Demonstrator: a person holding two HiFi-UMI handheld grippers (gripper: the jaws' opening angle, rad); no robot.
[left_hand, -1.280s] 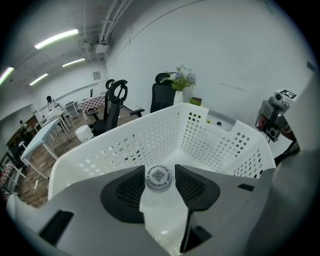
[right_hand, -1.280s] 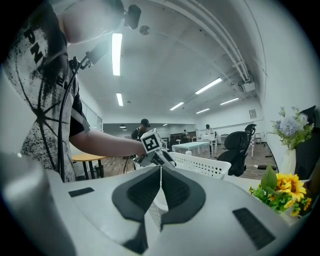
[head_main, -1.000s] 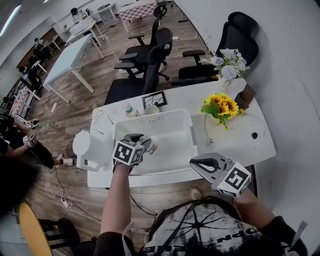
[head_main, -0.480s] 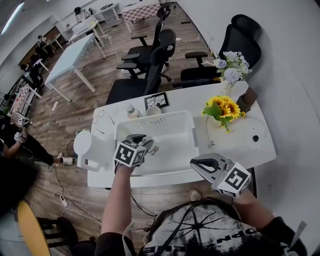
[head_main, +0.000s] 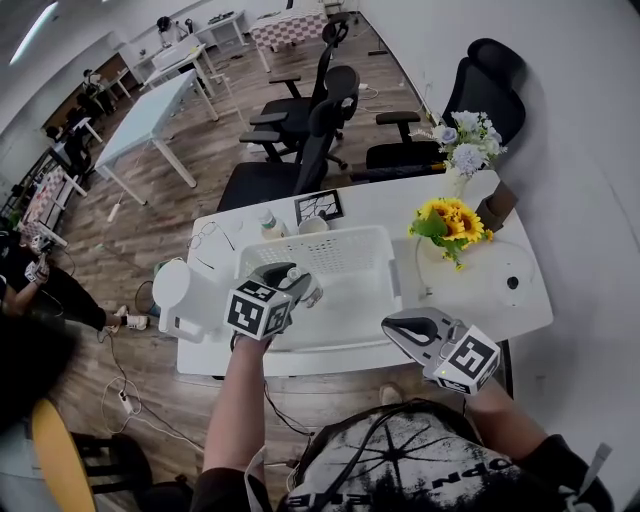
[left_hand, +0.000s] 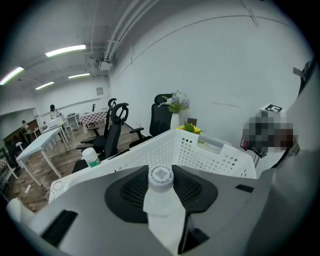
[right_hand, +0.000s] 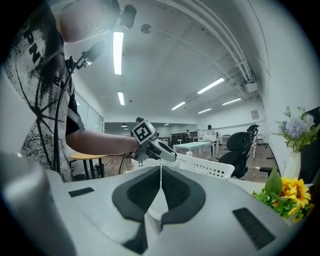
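1. The left gripper (left_hand: 160, 171) clamps a white bottle (left_hand: 161, 207), cap up between its jaws, over the basket's (left_hand: 200, 150) left side.
2. The right gripper (right_hand: 160, 169) is closed and empty, well apart from the basket.
3. Only the left gripper view shows the cap; the head view shows the table (head_main: 460, 300).

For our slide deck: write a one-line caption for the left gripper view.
Left gripper shut on a white-capped bottle, white perforated basket beyond.
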